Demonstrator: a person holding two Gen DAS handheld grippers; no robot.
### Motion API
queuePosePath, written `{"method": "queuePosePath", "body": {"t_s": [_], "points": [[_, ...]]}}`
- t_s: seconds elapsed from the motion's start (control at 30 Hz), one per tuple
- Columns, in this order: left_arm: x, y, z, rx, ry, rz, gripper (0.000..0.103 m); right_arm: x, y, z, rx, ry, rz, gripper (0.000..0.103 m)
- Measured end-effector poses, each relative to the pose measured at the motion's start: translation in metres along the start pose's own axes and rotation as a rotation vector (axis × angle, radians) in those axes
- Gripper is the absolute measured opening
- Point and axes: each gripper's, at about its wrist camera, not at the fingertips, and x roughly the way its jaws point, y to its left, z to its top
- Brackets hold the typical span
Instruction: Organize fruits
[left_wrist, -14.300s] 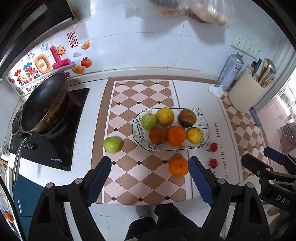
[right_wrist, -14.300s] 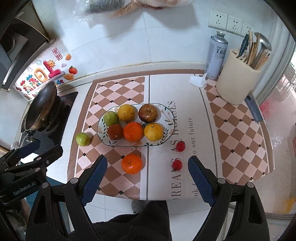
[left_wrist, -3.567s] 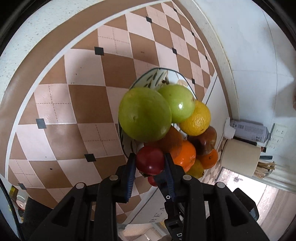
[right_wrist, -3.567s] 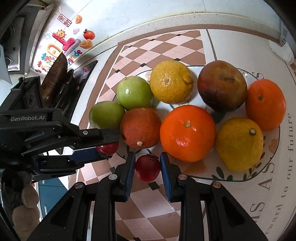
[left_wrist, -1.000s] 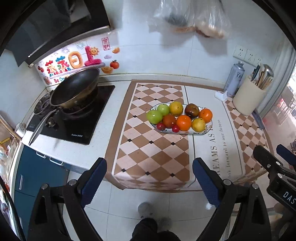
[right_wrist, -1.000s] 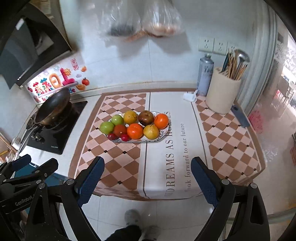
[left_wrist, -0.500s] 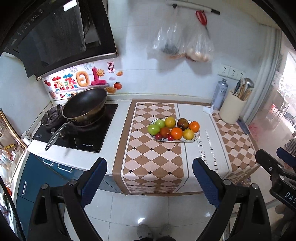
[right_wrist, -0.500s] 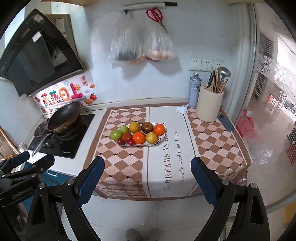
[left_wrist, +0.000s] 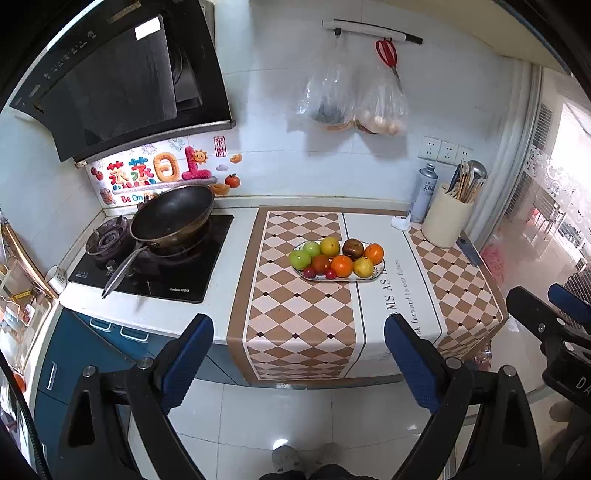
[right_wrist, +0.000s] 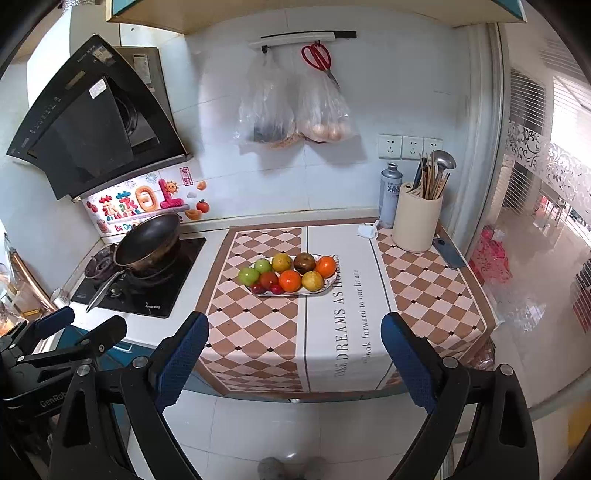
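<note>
On the counter, well beyond both grippers, the plate (left_wrist: 379, 272) sat on the checked mat (left_wrist: 295, 321), straddling the line between the checks and the white panel with lettering. All the fruit lay on it: 2 green apples (left_wrist: 300, 259) at the left end, a yellow fruit (left_wrist: 330, 246) and a dark brownish one (left_wrist: 352, 248) along the back, an orange (left_wrist: 374, 253) at the right end, and a reddish fruit (left_wrist: 320, 264), a second orange (left_wrist: 341, 266) and another yellow fruit (left_wrist: 363, 267) along the front. 2 small red fruits (left_wrist: 309, 273) rested at the front left rim, touching their neighbours. From the right wrist view the same plate (right_wrist: 330, 284) showed with the fruit packed close together.

Both tools were held back from the counter edge, over the tiled floor. The left gripper (left_wrist: 298, 360) had its blue pads (left_wrist: 187, 356) spread wide with nothing between them. The right gripper (right_wrist: 294, 360) also stood wide apart and empty, its pads (right_wrist: 404, 356) framing the mat's hanging front edge. Each tool showed at the side of the other's view.

Left of the mat, a wok (left_wrist: 171, 216) sat tilted on the black hob (left_wrist: 177, 269) under the hood (left_wrist: 110, 81). At the back right stood a spray can (left_wrist: 424, 194) and, just beside it, a cream utensil pot (left_wrist: 447, 216). 2 clear bags (left_wrist: 347, 99) and red scissors (left_wrist: 387, 55) hung from a wall rail. A person's shoes (left_wrist: 288, 456) showed at the bottom edge.
</note>
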Motion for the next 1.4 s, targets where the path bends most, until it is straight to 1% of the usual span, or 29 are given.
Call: {"method": "queuePosePath", "body": {"t_s": [0.23, 0.5, 0.6, 0.8, 0.93, 1.23, 1.4], "points": [[-0.004, -0.006, 0.000, 0.009, -0.006, -0.009, 0.095, -0.006, 0.001, -0.001, 0.003, 0.005, 0.021, 0.097], [0.014, -0.011, 0.009, 0.006, 0.007, -0.011, 0.095, 0.016, -0.009, 0.006, 0.029, 0.016, 0.023, 0.097], [0.029, -0.011, 0.018, 0.001, 0.002, 0.005, 0.095, 0.037, -0.018, 0.013, 0.048, 0.024, 0.012, 0.097], [0.067, -0.015, 0.037, 0.014, 0.018, 0.045, 0.095, 0.084, -0.034, 0.033, 0.062, 0.058, -0.007, 0.097], [0.093, -0.017, 0.048, 0.029, 0.046, 0.064, 0.095, 0.114, -0.038, 0.042, 0.053, 0.091, -0.017, 0.097], [0.144, -0.024, 0.064, 0.033, 0.122, 0.069, 0.095, 0.185, -0.035, 0.054, 0.013, 0.179, -0.035, 0.097], [0.162, -0.024, 0.066, 0.031, 0.154, 0.074, 0.095, 0.205, -0.034, 0.060, 0.008, 0.194, -0.037, 0.097]]}}
